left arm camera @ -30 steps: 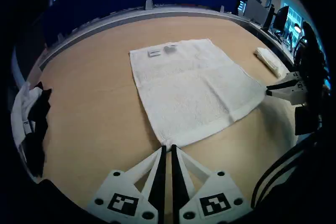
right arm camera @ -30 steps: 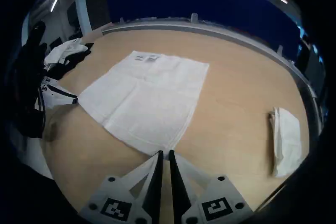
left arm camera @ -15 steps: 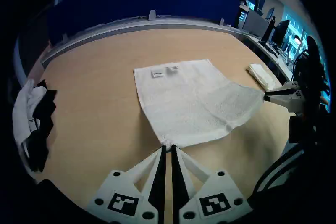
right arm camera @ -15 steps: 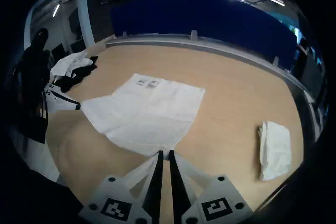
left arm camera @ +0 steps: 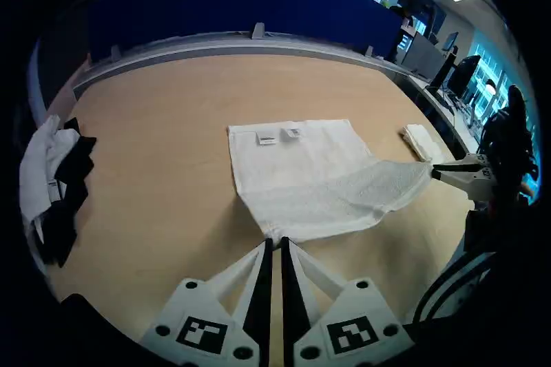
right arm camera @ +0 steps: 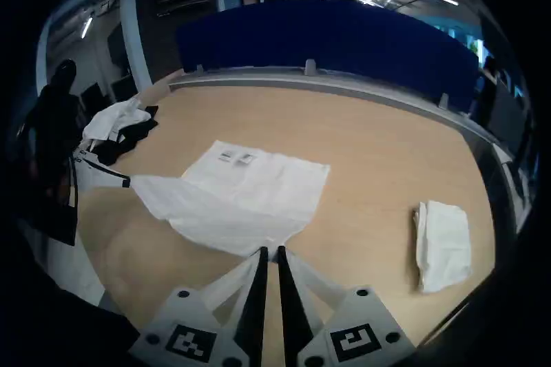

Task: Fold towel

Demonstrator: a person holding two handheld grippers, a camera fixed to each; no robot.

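A wide wooden table point(left arm camera: 158, 160) spans both views, edged at 12 o'clock by a long blue divider point(left arm camera: 227, 2).

The white towel point(left arm camera: 310, 174) sits mid-table. Its far half lies flat; its near edge hangs clear of the wood, stretched between the 2 grippers.

In the left gripper view a pile of black and white clothes point(left arm camera: 52, 181) lies at 9 o'clock on the table's edge. A small folded cloth point(left arm camera: 421, 141) rests at 3 o'clock, well apart from the towel.

The left gripper point(left arm camera: 276, 242) rises from 6 o'clock, its 2 fingers pinched together on one near corner of the towel. The right gripper point(left arm camera: 435, 173) shows at 3 o'clock in that view, touching the other corner. In the right gripper view, its own fingers are likewise clamped on that corner at 6 o'clock.

2 small labels point(left arm camera: 279, 135) lie on the towel's far edge, toward 12 o'clock.
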